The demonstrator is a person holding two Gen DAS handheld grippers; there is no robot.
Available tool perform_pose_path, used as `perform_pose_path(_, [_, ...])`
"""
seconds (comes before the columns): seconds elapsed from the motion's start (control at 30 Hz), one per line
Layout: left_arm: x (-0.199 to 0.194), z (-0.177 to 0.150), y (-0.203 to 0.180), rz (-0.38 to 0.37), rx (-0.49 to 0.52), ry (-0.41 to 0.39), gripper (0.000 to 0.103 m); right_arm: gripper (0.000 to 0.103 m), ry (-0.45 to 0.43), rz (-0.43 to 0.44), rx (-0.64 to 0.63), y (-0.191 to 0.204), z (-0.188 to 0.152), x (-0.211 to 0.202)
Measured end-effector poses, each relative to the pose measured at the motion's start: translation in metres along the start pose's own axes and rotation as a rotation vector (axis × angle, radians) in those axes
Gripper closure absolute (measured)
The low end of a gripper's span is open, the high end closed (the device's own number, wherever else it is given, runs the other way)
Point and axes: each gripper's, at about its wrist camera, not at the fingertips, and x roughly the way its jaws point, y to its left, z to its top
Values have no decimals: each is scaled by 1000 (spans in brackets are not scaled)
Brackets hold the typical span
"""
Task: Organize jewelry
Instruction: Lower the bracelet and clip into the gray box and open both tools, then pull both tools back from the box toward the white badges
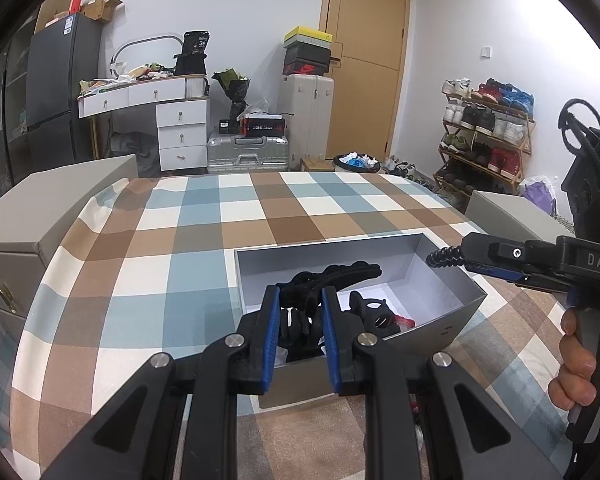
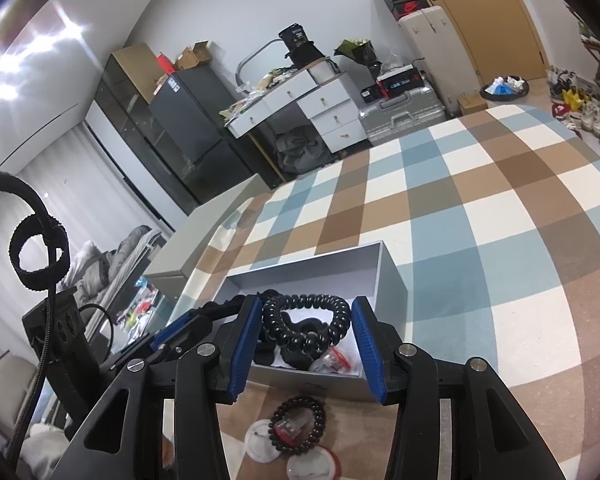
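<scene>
A grey open box (image 1: 440, 268) sits on the checked cloth and holds black hair items and a red-and-clear piece (image 1: 404, 322). My left gripper (image 1: 300, 300) is above the box's near end, shut on a black hair claw clip (image 1: 332, 276). My right gripper (image 2: 306, 320) hovers over the box (image 2: 386, 276), its fingers (image 2: 364, 332) pressing a black spiral hair tie (image 2: 306, 316) between them. In the left wrist view the right gripper (image 1: 446, 258) comes in from the right with the spiral tie at its tip. A dark bead bracelet (image 2: 298, 426) lies on the cloth in front of the box.
Round white discs (image 2: 264, 440) and a clear red-marked piece lie by the bracelet. Grey box-like units (image 1: 52, 208) stand at both sides of the table. Beyond are a white dresser (image 1: 180, 132), suitcases, a shoe rack (image 1: 488, 136) and a door.
</scene>
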Motion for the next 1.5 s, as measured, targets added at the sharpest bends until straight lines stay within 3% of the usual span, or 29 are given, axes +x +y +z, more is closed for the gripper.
perform_pose_path(0.07, [0, 0, 0, -1, 1, 1, 88, 51, 6, 5, -2, 1, 0, 0])
perform_pose_path(0.2, [-1, 0, 0, -4, 2, 0, 88, 30, -24, -3, 22, -2, 0, -4])
perform_pose_path(0.43, [-2, 0, -3, -23, 4, 13, 84, 19, 15, 0, 50, -8, -2, -5])
perform_pose_path(0.5, [-4, 0, -4, -18, 13, 20, 61, 17, 30, -4, 43, -8, -3, -5])
perform_pose_path(0.57, [-8, 0, -5, -23, 14, 21, 49, 16, 51, -17, 28, -7, -5, -7])
perform_pose_path(0.63, [-12, 0, -5, -43, 10, 24, 43, 14, 87, -34, 5, -5, -7, -8])
perform_pose_path(0.7, [-13, -1, -6, -39, 6, 55, 26, 14, 129, -60, -37, -3, -11, -8])
perform_pose_path(0.87, [-20, -10, -10, -41, 17, 106, 18, 14, 213, -129, -127, 6, -20, -6])
perform_pose_path(1.0, [-24, -19, -15, -27, 41, 124, 1, 14, 252, -140, -158, 8, -27, -7])
perform_pose_path(1.5, [-7, -36, -7, -20, 79, 269, 1, 15, 430, -190, -318, 16, -59, 13])
